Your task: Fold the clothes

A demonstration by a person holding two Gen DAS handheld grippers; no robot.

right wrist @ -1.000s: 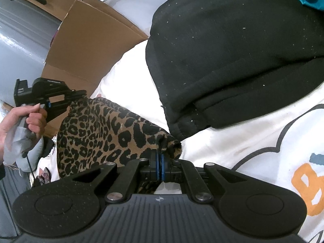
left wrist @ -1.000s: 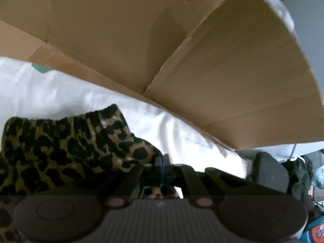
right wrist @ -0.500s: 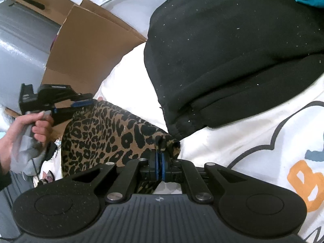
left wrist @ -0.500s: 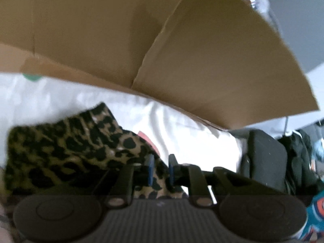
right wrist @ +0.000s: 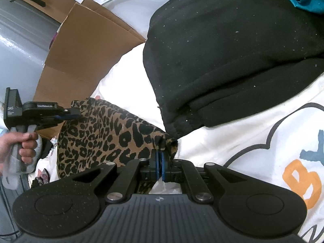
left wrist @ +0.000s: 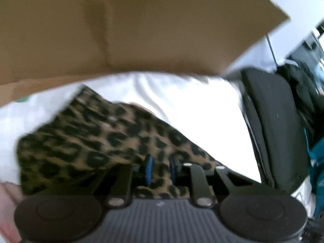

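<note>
The right gripper (right wrist: pixel 160 167) has its blue pads pressed together on a bunched corner of the leopard-print garment (right wrist: pixel 101 139), pinching the cloth at the near edge of the white printed sheet (right wrist: pixel 253 141). The left gripper (left wrist: pixel 161 172) has its blue pads spread apart with a clear gap between them, and leopard cloth shows through that gap; from the right wrist view its tips (right wrist: pixel 69 116) sit at the far left edge of the garment, though whether they touch the fabric cannot be told. The garment lies in a loose fold on the sheet, stretched between the two grippers, with its right corner just beside the cuff of a black sweatshirt (right wrist: pixel 232 56) that spreads over the far right of the sheet. A cardboard box (right wrist: pixel 89 46) stands open at the far left, its flaps raised over the sheet; what it holds cannot be seen. The person's left hand (right wrist: pixel 24 147) wraps the grey handle of the left gripper, holding it level and pointing right toward the cloth.
</note>
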